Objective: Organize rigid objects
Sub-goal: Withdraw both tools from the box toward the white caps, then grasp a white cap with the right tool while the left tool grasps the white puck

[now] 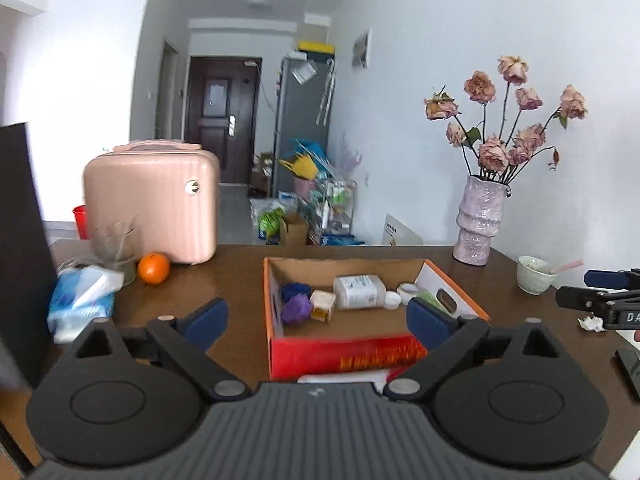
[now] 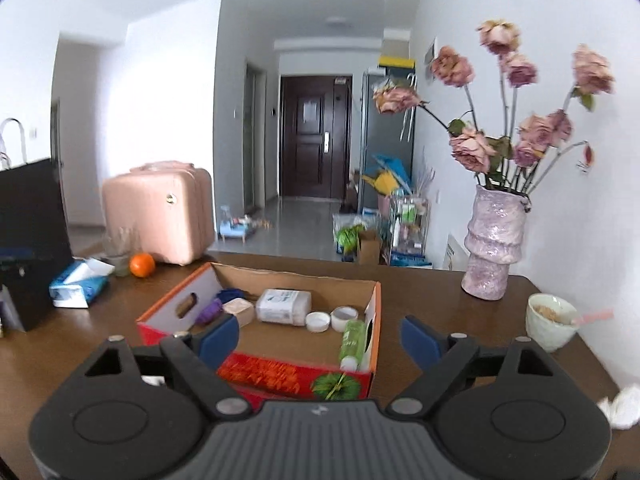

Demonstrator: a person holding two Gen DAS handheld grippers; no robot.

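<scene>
Box [image 1: 280,280] dead centre on worktop [image 1: 240,264], bottle [image 1: 360,291], caps, cube already inside. Orange [image 1: 153,267] loose at 10 o'clock, probably next. Left gripper [image 1: 318,318] and right gripper [image 2: 320,338] both wide, empty. Best to approach low, centre it between pads.

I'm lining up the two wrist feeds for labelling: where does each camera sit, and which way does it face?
Left wrist view: rides the left gripper, looking forward over the cardboard box toward the door; own open blue-padded fingers show, with the right gripper at the right edge.
Right wrist view: rides the right gripper, further right, nearer the vase and cup; only its own open fingers show.
Shared: box, white bottle, orange, pink case, vase.
</scene>
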